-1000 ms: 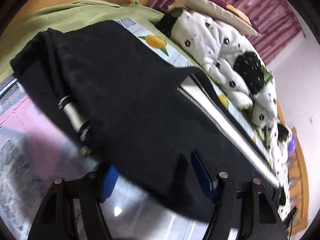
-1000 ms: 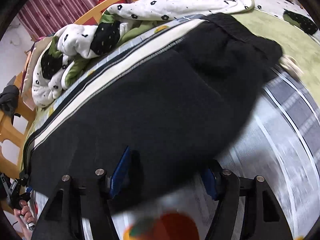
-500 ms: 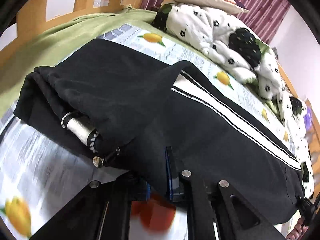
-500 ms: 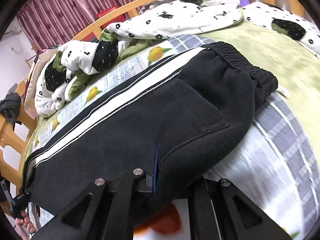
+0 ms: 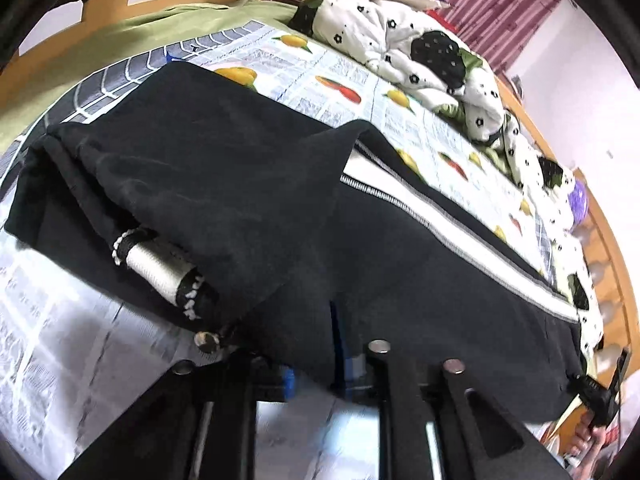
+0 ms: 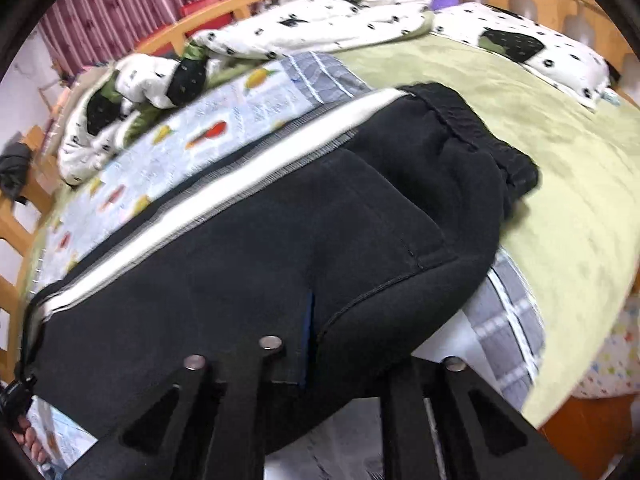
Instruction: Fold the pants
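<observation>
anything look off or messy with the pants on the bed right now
One thing: the drawstring, white with black ends, pokes out of the waistband near the left gripper. Otherwise the black pants lie folded lengthwise, both grippers shut on the near edge.

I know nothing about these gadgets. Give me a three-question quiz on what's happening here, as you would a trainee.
1. True or false: both grippers are shut on the black pants.
2. What runs along the side of the pants? A) a white stripe B) a red zip C) yellow buttons
3. Fill in: the pants lie on a bed sheet printed with ____.

Key:
1. True. The left gripper and right gripper each pinch black fabric.
2. A, the white stripe.
3. Fruit, on the printed sheet.
</observation>
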`<state>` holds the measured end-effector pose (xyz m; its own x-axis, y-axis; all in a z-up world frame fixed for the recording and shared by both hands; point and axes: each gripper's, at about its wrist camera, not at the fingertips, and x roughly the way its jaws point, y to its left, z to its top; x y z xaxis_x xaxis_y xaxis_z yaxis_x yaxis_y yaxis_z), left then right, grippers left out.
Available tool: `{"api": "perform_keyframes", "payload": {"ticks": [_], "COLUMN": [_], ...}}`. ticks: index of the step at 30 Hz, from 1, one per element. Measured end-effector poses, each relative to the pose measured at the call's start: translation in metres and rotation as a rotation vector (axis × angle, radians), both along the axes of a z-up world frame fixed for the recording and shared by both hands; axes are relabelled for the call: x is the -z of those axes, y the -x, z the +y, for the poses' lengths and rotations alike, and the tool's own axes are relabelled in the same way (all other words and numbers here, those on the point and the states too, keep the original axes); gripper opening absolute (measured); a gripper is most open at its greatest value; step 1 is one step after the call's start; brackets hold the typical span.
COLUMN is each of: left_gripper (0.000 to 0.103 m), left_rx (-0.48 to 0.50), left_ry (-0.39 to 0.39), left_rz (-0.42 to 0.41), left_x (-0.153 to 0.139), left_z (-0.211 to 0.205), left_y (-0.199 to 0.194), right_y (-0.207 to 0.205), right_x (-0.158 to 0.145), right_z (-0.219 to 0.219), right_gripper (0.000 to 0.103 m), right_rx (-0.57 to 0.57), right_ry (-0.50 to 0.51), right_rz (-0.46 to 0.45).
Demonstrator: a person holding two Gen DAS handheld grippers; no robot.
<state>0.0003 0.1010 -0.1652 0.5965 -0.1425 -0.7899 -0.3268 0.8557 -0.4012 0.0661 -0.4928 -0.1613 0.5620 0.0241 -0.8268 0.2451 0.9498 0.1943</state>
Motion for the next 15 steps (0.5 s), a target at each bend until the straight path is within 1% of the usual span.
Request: {"api": "perform_keyframes", "payload": {"ticks": [2, 3, 4, 5, 8, 10, 13, 15], "left_gripper": [0.034, 0.038, 0.043, 0.045, 0.045, 0.045, 0.044, 0.044], "left_rx": [0.004, 0.007, 0.009, 0.013, 0.024, 0.065, 0.089, 0.112], "left_ry": [0.006, 0.006, -0.005, -0.026, -0.112, -0.144, -0.178, -0.174], "left_rz": [0.031, 0.023, 0.009, -0.009, -0.071, -0.126, -0.161, -0.188], "left_x": [-0.001, -0.005, -0.009, -0.015, -0.030, -0.040, -0.054, -0.062], "left_z": [0.005, 0.008, 0.012, 0.016, 0.024, 0.027, 0.031, 0.032], "left_y": [0.011, 0.020, 0.029, 0.040, 0.068, 0.082, 0.084, 0.079], "right_y": [0.009, 0.016, 0.025, 0.036, 0.055, 0.060, 0.056, 0.044], "right_x": [-0.001, -0.004, -0.008, -0.015, -0.030, -0.043, -0.061, -0.068], "right_z": [0.002, 0.005, 0.008, 0.012, 0.027, 0.040, 0.066, 0.087], "right_gripper": [0.024, 0.026, 0.027, 0.027, 0.027, 0.027, 0.028, 0.032], "right_rx": [-0.008, -0.018, -0.023, -0.021, -0.031, -0.044, -0.070, -0.100], "right_ry": [0.007, 0.018, 0.044, 0.090, 0.167, 0.179, 0.145, 0.096], "right_rz": [0.028, 0.031, 0.022, 0.011, -0.019, -0.054, -0.120, -0.155]}}
